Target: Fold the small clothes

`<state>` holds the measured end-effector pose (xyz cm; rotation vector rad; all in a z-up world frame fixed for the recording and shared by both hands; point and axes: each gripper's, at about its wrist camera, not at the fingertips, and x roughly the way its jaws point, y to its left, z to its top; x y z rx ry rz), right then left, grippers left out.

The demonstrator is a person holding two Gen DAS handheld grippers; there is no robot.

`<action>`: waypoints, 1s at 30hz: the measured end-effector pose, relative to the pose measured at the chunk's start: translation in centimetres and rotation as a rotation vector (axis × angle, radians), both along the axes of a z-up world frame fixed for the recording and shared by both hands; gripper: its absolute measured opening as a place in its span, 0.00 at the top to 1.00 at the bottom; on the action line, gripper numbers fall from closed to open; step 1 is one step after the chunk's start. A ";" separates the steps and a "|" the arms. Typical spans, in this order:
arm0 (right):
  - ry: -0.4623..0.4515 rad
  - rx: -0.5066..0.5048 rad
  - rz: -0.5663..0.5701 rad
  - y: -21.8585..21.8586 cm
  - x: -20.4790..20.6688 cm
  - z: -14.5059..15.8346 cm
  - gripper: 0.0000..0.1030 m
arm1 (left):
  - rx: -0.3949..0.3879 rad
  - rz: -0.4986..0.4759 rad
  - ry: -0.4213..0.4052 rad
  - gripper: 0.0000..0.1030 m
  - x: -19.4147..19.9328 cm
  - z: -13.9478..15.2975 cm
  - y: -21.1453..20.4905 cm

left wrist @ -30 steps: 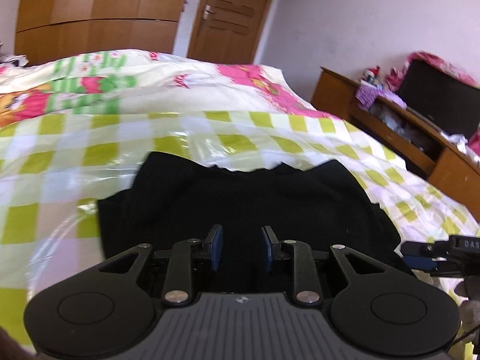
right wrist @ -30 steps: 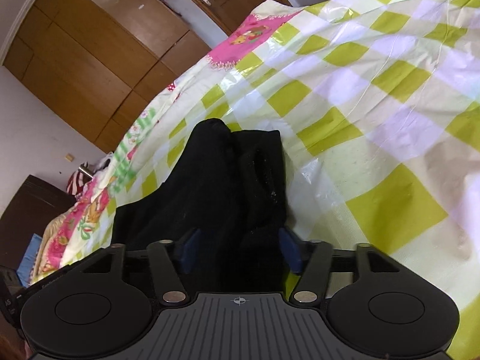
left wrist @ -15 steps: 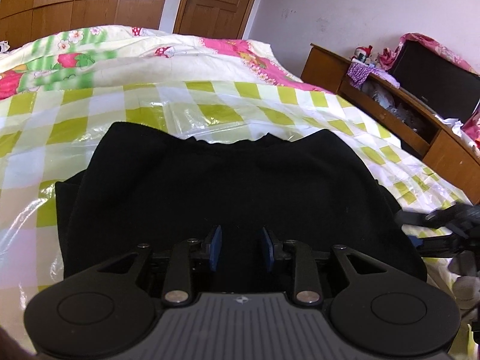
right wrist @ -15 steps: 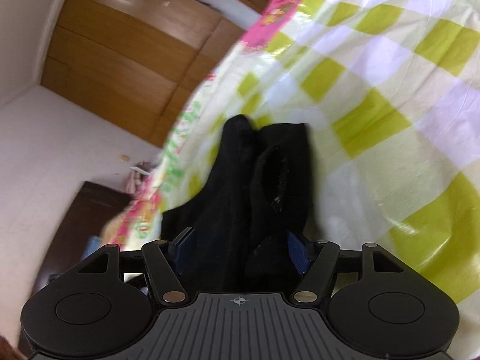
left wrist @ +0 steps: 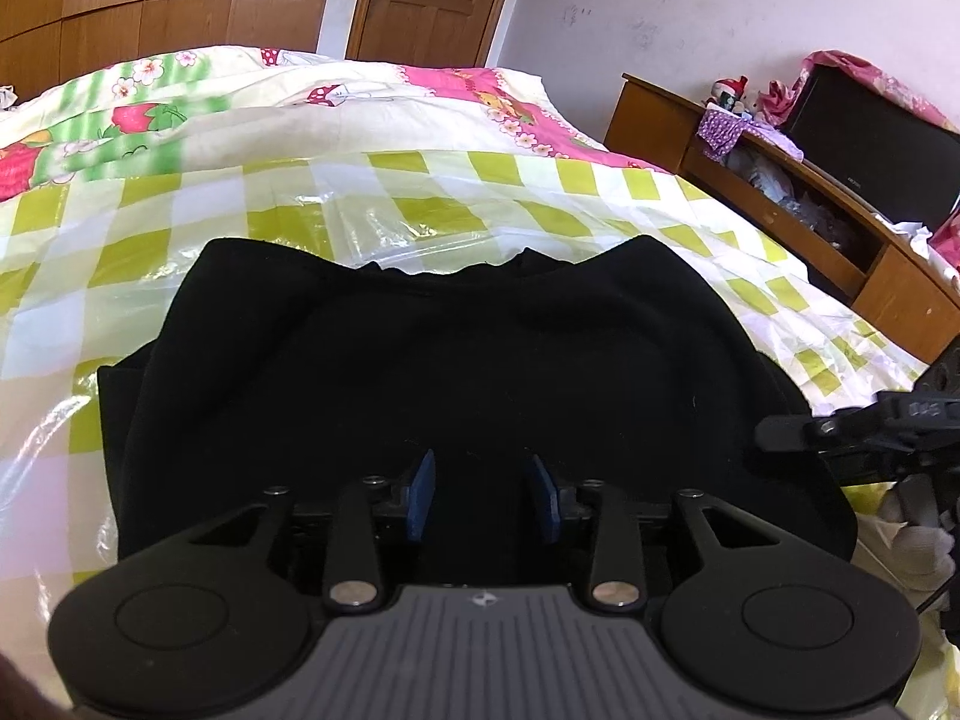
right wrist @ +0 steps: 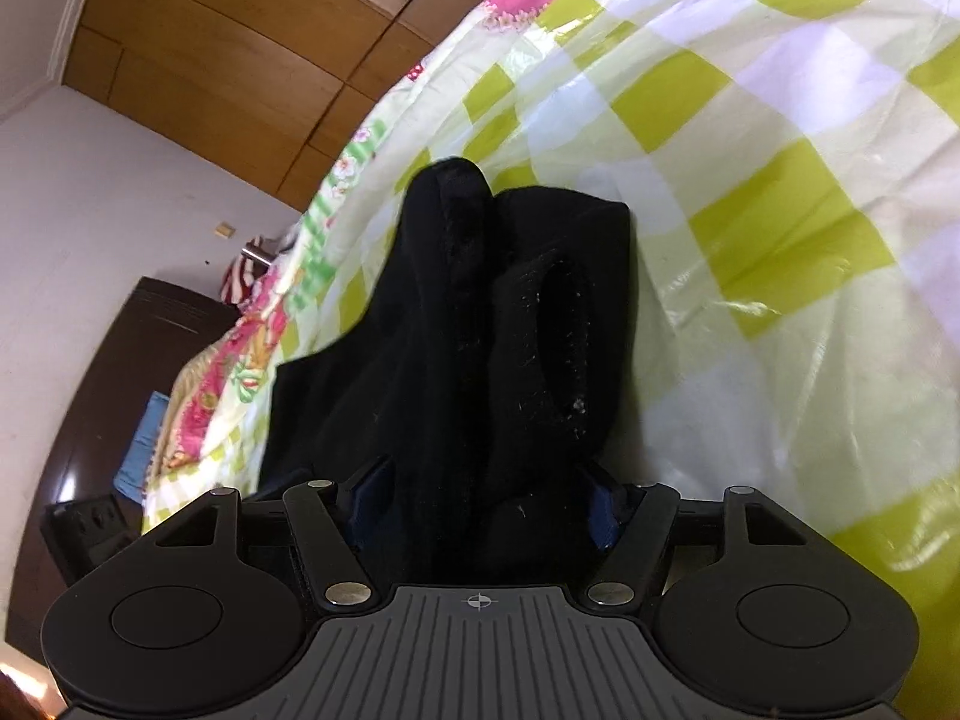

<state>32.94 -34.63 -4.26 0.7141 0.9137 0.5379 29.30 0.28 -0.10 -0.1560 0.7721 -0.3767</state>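
A black garment (left wrist: pixel 456 372) lies on the green-checked plastic sheet (left wrist: pixel 252 222) covering the bed. My left gripper (left wrist: pixel 485 501) sits over the garment's near edge with its blue pads (left wrist: pixel 420 495) apart; cloth shows between them but whether they clamp it is unclear. My right gripper (right wrist: pixel 483 498) has its jaws wide around a thick bunch of the garment (right wrist: pixel 498 324), and whether it clamps the cloth is unclear. The right gripper also shows at the right edge of the left wrist view (left wrist: pixel 852 429).
A floral quilt (left wrist: pixel 300 90) lies at the far side of the bed. A wooden TV cabinet (left wrist: pixel 798 222) with a black screen stands to the right. Wooden wardrobes (left wrist: pixel 150 6) and a door stand behind. A dark cabinet (right wrist: pixel 120 390) is beside the bed.
Both grippers have moved forward over the garment, which now fills more of each view. The right wrist view has tilted. The jaw widths look the same.
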 end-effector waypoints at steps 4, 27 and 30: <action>-0.060 0.207 -0.023 -2.4 -2.2 1.0 0.37 | -0.018 0.003 0.008 0.52 0.2 -0.2 0.2; -0.062 0.199 0.100 -2.1 -0.3 0.0 0.41 | 0.013 0.023 0.030 0.46 0.4 -0.5 -0.8; -0.049 0.082 0.082 -0.6 -0.1 -0.8 0.45 | 0.028 0.021 0.024 0.46 0.5 -0.5 -1.1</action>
